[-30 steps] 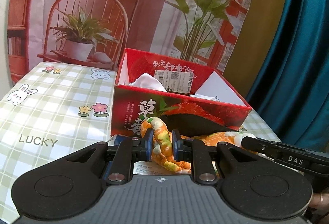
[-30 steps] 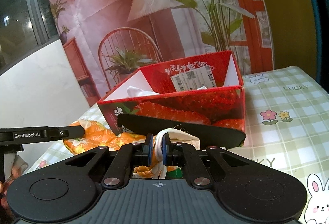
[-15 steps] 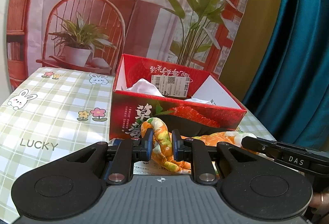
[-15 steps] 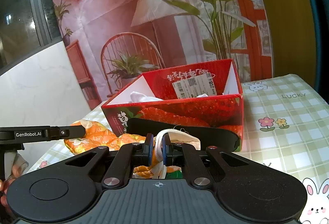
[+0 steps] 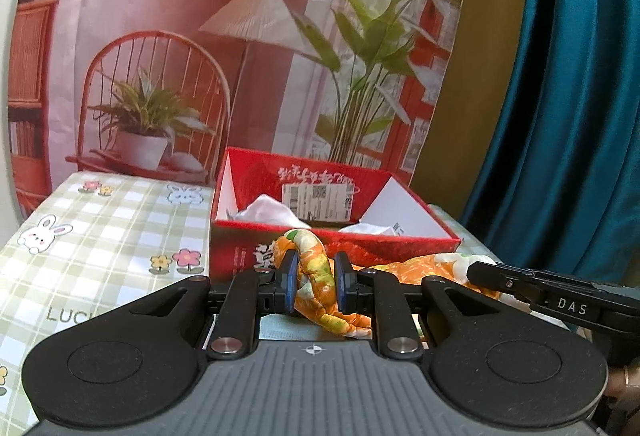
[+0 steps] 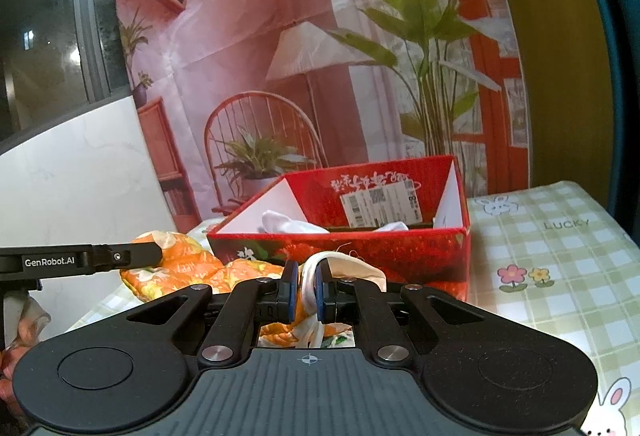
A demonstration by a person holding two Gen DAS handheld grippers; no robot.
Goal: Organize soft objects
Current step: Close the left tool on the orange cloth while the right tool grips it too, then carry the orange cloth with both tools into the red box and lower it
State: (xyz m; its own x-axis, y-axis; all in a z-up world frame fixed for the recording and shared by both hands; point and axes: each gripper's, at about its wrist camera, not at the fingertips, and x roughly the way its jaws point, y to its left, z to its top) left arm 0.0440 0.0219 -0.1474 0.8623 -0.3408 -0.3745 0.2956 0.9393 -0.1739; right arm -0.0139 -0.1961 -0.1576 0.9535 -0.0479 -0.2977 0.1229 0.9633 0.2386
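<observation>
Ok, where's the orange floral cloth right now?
The orange floral cloth hangs pinched between the left tool and right tool, just in front of the red strawberry box.

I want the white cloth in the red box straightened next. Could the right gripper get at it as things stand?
Probably not yet. The right gripper is shut on the orange floral cloth; the red box is open-topped, and nothing covers the white cloth.
</observation>
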